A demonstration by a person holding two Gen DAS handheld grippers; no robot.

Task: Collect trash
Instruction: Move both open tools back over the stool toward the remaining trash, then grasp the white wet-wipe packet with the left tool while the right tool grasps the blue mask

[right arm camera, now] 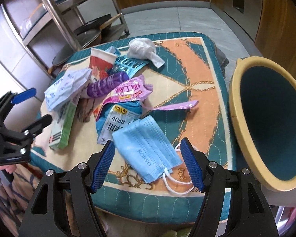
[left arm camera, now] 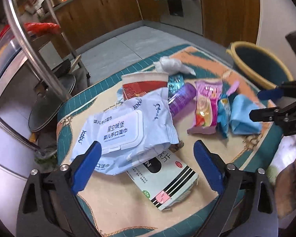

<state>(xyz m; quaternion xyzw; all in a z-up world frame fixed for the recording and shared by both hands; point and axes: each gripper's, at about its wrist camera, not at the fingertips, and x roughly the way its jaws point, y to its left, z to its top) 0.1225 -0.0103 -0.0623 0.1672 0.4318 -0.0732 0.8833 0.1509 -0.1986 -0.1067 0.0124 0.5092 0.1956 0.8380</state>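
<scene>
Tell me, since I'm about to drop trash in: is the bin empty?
Empty as far as visible: the bin tilts its mouth toward the right wrist camera, showing only bare dark-teal inner wall. Its deepest part is shadowed.

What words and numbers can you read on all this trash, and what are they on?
"KONVO": blue face mask
"406B", over a barcode: blue snack wrapper
"kabu": wet wipes pack; its Chinese print is readable too
"OTC": medicine box
Pink wrapper and paper cup: print too blurred to read.
</scene>
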